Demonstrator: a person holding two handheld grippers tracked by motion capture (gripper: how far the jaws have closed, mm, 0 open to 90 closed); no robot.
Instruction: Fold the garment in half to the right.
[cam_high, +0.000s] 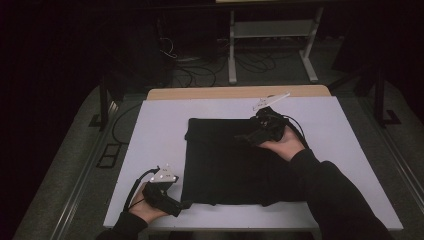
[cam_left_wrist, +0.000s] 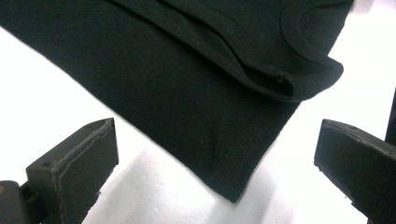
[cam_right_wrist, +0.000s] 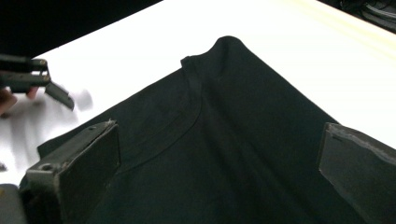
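Note:
A folded black garment lies flat in the middle of the white table. My left gripper sits at the garment's near left corner, open, with the fabric corner lying just ahead between the jaws and nothing held. My right gripper hovers open over the garment's far right part, a hand behind it. In the right gripper view the black cloth with a curved seam stretches away between the spread jaws, and the left gripper shows far off at the left. In the left gripper view a ribbed hem fold lies further ahead.
A bare wooden strip runs along the table's far edge. Beyond it stand a white metal frame and loose cables on the floor. White table surface lies bare on both sides of the garment.

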